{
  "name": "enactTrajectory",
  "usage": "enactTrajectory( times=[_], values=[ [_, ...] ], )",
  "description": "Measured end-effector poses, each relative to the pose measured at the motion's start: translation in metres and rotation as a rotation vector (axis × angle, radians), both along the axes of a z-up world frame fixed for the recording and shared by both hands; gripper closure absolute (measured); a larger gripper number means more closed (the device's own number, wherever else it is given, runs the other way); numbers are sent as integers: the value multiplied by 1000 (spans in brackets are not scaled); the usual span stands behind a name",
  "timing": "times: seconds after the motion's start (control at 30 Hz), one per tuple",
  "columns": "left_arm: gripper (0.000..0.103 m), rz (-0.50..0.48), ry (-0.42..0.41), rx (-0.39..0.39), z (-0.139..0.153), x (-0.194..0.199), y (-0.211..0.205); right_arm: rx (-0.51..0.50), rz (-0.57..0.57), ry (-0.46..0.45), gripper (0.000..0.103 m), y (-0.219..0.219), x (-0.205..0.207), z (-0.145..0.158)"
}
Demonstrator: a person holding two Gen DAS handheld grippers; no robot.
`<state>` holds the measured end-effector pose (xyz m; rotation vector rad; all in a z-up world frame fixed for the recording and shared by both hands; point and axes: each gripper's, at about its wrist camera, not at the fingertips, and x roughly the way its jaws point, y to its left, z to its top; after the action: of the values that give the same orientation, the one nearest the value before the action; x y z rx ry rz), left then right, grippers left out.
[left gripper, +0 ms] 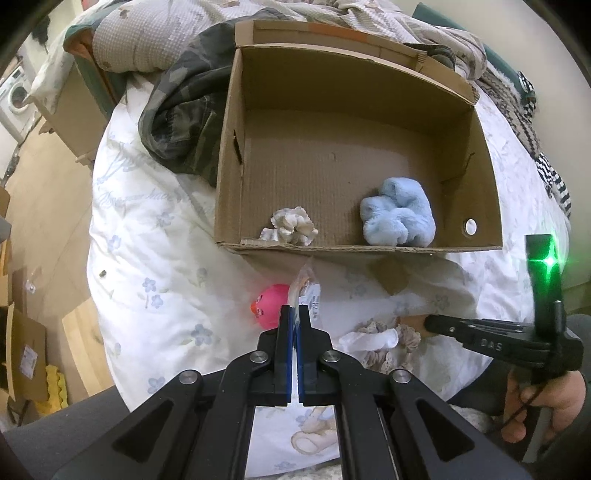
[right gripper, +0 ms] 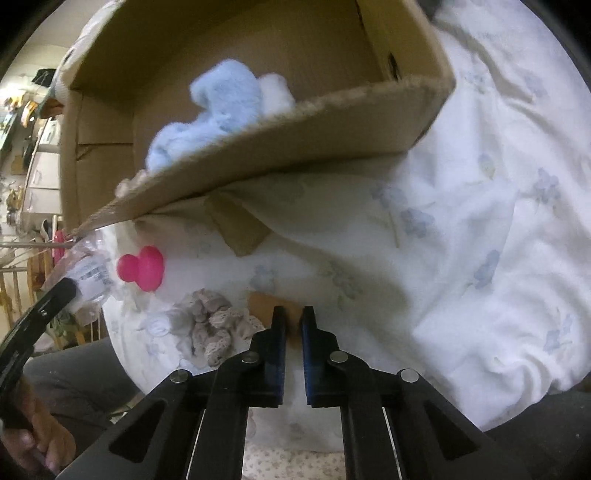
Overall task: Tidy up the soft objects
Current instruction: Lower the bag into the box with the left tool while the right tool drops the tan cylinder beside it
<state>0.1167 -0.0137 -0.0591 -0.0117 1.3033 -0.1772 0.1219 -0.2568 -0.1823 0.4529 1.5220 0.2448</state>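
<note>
The left gripper (left gripper: 294,314) pinches a clear plastic wrapper (left gripper: 304,286) that half hides a pink toy (left gripper: 268,305) before the cardboard box (left gripper: 229,155). The right gripper (right gripper: 293,317), jaws nearly closed on nothing visible, hovers beside a lace cloth (right gripper: 212,326) on the bed.

A cardboard box (left gripper: 354,155) sits open on the bed sheet (left gripper: 147,236), and inside it a fluffy cloth (left gripper: 399,218) lies toward the right of the near wall with a small lace bundle (left gripper: 290,227) to its left, the two apart. In front of the box, on the sheet, a rubber toy (left gripper: 269,304) lies just left of a plastic packet (left gripper: 304,286) that the left gripper (left gripper: 294,314) pinches, and to the right of those a heap of lace cloths (left gripper: 380,338) lies right at the tip of the right gripper (right gripper: 293,314). Behind and left of the box lies a crumpled jacket (left gripper: 184,107), with bedding (left gripper: 155,33) piled behind it.
</note>
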Motion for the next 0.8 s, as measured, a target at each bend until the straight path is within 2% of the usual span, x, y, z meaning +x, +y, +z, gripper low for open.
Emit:
enactTrajectory(
  times=[0.33,0.57,0.8],
  values=[
    [101,22,-27,6,9,-6,6,-14,16,-133,94,-10,-13,45],
    [101,42,-158,-5,54,-9,13,70,6,-271,94,-23,-19,97],
    [101,62,-257,-11,90,15,15,137,5,-425,94,-25,-3,143]
  ],
)
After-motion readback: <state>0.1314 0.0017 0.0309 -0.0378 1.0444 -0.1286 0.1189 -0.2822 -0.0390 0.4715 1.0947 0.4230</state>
